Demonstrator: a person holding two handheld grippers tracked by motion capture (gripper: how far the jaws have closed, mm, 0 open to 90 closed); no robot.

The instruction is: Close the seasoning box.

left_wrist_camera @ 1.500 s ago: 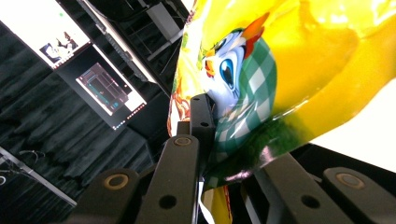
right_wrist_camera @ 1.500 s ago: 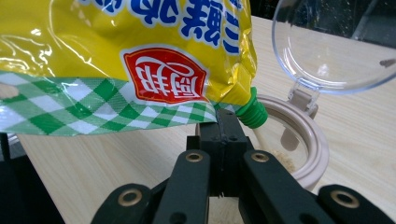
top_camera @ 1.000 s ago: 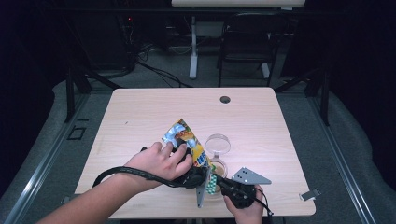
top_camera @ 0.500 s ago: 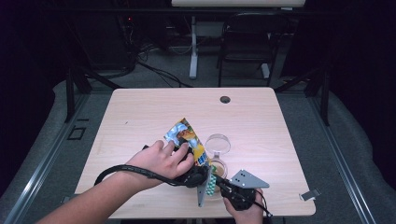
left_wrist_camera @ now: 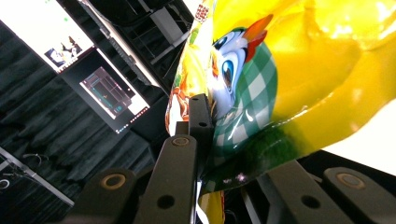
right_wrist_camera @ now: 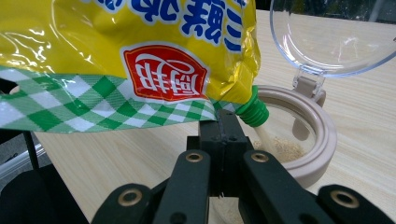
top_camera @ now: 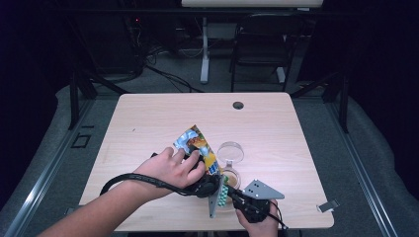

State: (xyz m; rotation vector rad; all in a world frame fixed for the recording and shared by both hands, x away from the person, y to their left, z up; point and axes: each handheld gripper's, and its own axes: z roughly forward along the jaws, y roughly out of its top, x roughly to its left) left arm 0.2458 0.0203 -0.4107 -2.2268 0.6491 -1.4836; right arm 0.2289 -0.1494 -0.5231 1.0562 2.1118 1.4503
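From the high view the pouch tilts down from the left gripper toward the right gripper; the left gripper view shows jaws clamped on its green-checked edge; the right gripper view shows jaws pinched on the seam, green spout just above-right, pouring into the jar.

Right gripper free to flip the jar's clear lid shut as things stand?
Probably not: the right gripper is shut on the pouch edge, and its green spout hangs over the open jar.
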